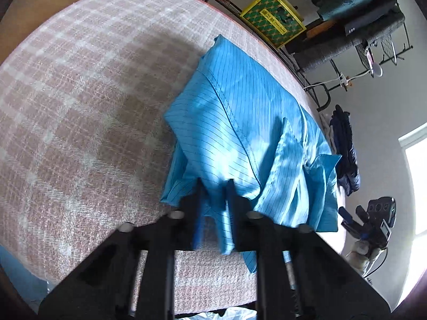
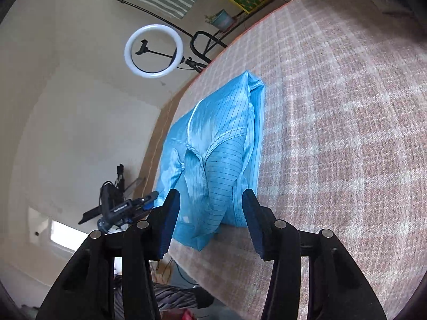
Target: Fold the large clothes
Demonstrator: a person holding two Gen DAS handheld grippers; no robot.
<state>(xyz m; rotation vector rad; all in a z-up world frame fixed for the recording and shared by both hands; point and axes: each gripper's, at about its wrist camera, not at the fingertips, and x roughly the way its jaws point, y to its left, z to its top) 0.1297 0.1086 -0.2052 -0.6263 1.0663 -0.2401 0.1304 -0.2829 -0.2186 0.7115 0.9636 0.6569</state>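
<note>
A blue pinstriped garment [image 1: 240, 138] lies partly folded on a table covered with a pink checked cloth [image 1: 93, 106]. My left gripper [image 1: 213, 189] is shut on the garment's near edge, and folds of blue fabric hang between its fingers. In the right wrist view the garment [image 2: 218, 144] lies along the table's left edge. My right gripper [image 2: 210, 200] is open, its jaws wide apart on either side of the garment's near end, holding nothing. The right gripper also shows at the right of the left wrist view [image 1: 347, 216].
A ring light [image 2: 154, 50] stands beyond the table. A yellow-and-green box [image 1: 272, 18], a clothes rack with dark garments [image 1: 360, 13] and a dark garment pile [image 1: 345, 149] sit past the table edge. The checked cloth [image 2: 347, 133] spreads wide to the right.
</note>
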